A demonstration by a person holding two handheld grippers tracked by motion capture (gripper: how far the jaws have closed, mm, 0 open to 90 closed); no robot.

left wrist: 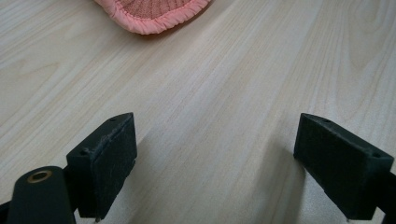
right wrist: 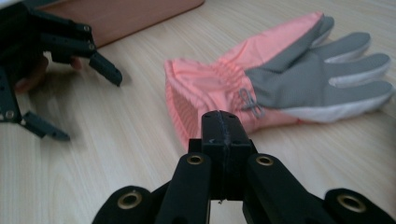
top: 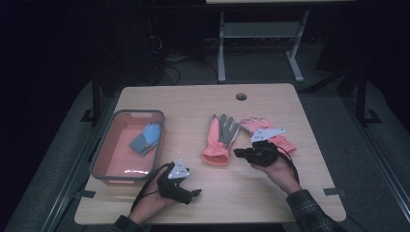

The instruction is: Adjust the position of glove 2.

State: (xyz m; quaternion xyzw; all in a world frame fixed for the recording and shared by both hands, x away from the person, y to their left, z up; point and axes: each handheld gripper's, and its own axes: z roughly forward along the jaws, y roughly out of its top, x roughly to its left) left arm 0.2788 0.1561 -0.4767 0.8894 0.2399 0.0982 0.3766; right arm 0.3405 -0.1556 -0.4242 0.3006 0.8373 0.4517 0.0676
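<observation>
Pink-and-grey glove (top: pixel 220 140) lies mid-table in the high view, right gripper (top: pixel 240 153) just beside its cuff. Left gripper (left wrist: pixel 215 163) (over bare wood near the front edge) stands wide. Right gripper view: jaws pressed together, empty.

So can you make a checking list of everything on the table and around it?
Surface: wooden table, bare in front, a round hole near the far edge.
Job's things: pink-and-grey glove lying flat mid-table; second pink glove beside it, partly behind the right gripper; blue glove inside the pink bin.
Clutter: nothing seen.
Grippers: left gripper open, low over bare wood; right gripper shut, nothing between its jaws, pointing at the pink-and-grey glove's cuff.
Cables: one black cable trails from the left gripper, another from the right.
Surroundings: dark room, grey floor, a white stand behind the table.
</observation>
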